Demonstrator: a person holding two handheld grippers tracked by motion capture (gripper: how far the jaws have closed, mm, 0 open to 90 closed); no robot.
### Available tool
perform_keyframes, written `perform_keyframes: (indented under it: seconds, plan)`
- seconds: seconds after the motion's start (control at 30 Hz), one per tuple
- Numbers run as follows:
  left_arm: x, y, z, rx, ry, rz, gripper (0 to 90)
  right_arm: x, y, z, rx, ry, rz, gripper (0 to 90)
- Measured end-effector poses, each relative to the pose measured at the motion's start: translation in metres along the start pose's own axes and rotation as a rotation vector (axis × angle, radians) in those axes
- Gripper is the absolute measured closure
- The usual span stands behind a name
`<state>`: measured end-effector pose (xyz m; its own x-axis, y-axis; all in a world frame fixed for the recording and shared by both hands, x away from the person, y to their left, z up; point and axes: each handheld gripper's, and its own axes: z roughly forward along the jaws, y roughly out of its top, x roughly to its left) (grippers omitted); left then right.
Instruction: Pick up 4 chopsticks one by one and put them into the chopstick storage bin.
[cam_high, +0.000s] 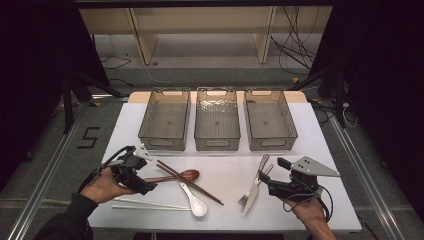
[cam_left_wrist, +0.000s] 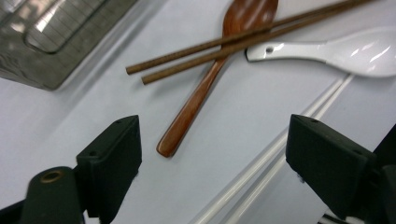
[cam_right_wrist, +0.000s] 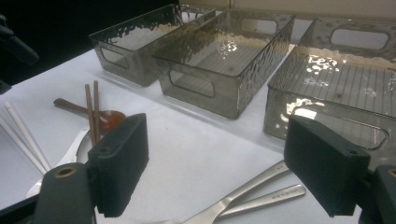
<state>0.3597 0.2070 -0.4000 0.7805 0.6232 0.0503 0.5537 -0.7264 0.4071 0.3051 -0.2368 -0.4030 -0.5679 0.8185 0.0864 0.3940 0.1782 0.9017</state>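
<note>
— White bench (cam_high: 220, 150), dark room around it. What lies at the left?

— At the left the left gripper (cam_high: 136, 176) is low over the bench, its fingers (cam_left_wrist: 112, 154) released and wide apart. Between them I see the handle end of the wooden spoon (cam_left_wrist: 196, 98); they do not touch it. Two brown chopsticks (cam_left_wrist: 233, 44) lie across the spoon. Two white chopsticks (cam_high: 150, 204) lie near the front edge, and the white spoon (cam_high: 194, 201) is just beside them, its handle end close to the brown pair.

— And behind, and further right?

— Three clear bins (cam_high: 216, 120) stand in a row at the back, side by side. In front of the right bin lie a fork (cam_high: 252, 186) and a knife (cam_high: 256, 189), touching each other. The right gripper (cam_high: 270, 184) is just beside their handles, fingers (cam_right_wrist: 123, 158) also released, holding nothing.
</note>
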Motion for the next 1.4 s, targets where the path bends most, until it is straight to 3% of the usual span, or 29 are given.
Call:
perform_keyframes:
  seconds: [0.23, 0.53, 0.7, 0.93, 0.97, 1.13, 1.23, 1.4]
  plan:
    - [0.0, -0.006, 0.015, 0.124, -0.017, 0.062, 25.3, 0.001, 0.0, 0.001, 0.008, 0.0, -0.004, 23.1]
    - [-0.004, -0.01, 0.024, 0.183, -0.033, 0.139, 32.0, 0.001, 0.0, 0.001, 0.012, -0.003, -0.004, 23.2]
    - [-0.008, -0.012, 0.032, 0.244, -0.032, 0.177, 37.8, 0.0, 0.0, 0.001, 0.017, -0.007, -0.004, 23.5]
    - [-0.009, -0.015, 0.035, 0.26, -0.046, 0.196, 45.1, 0.001, 0.0, 0.001, 0.013, -0.001, -0.007, 23.4]
    - [-0.008, -0.015, 0.036, 0.279, -0.052, 0.218, 47.7, 0.0, 0.0, 0.0, 0.012, 0.0, -0.009, 23.4]
    - [-0.011, -0.015, 0.039, 0.293, -0.063, 0.234, 50.5, -0.001, 0.0, 0.0, 0.014, 0.0, -0.002, 23.4]
    - [-0.013, -0.015, 0.042, 0.322, -0.064, 0.27, 51.6, 0.0, 0.0, 0.001, 0.014, -0.001, -0.004, 23.4]
    - [-0.013, -0.016, 0.043, 0.323, -0.062, 0.288, 55.8, 0.001, 0.0, 0.001, 0.018, -0.001, -0.007, 23.4]
